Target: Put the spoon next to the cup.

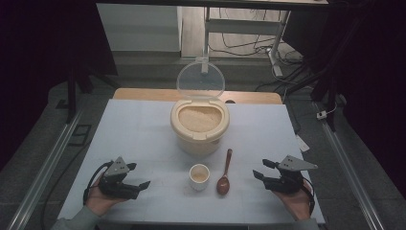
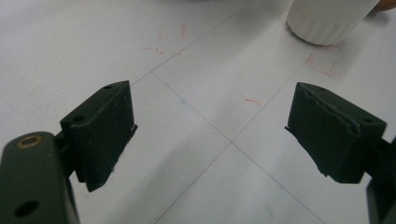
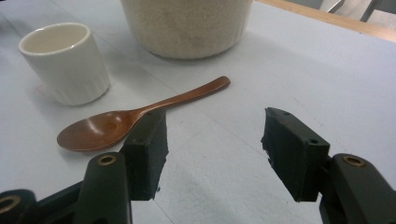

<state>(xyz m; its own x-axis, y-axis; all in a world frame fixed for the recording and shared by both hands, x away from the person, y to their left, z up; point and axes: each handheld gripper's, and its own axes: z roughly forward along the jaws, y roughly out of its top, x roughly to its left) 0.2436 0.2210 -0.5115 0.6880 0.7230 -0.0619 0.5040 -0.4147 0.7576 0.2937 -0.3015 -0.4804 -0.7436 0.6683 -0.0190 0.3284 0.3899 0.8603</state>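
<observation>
Looks like a lab: dark curtains (image 1: 43, 72) at both sides, loose cables (image 1: 249, 45) on the far floor, metal rails (image 1: 45, 163).

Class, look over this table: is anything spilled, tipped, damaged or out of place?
Nothing stands out. The rice container sits upright with its lid raised, the cup stands upright, and the wooden spoon lies flat beside it. No grains show on the table.

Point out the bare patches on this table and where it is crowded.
Bare: the table left of the rice bin, and right of it, above the right hand-held gripper. Crowded: the middle front, cup beside spoon.
</observation>
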